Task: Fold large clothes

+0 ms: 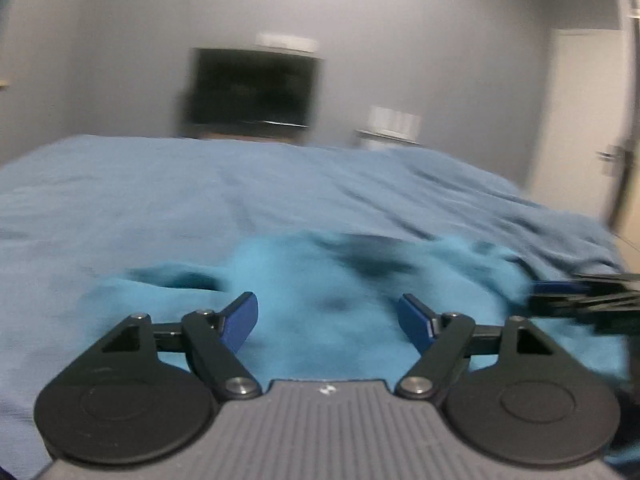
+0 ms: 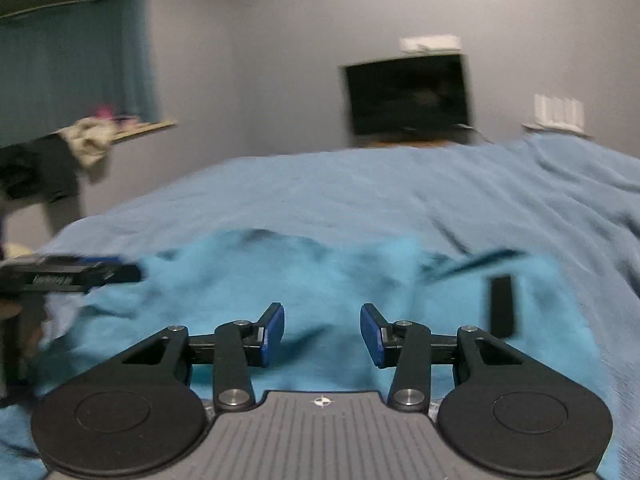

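Across a bed covered by a rumpled dusty-blue blanket (image 1: 200,192), grey walls carry a dark flat screen (image 1: 252,88); a white door (image 1: 576,112) stands at right. On the blanket's near part lies a crumpled bright turquoise fabric garment (image 1: 328,304), blurred. Over it, left tool (image 1: 328,320) gapes wide and empty; right tool (image 2: 322,334) stands partly open, gripping nothing.

We are seeing bright turquoise soft fabric garment (image 1: 328,280) (image 2: 320,280) | lying rumpled, creased | spreading over bed.
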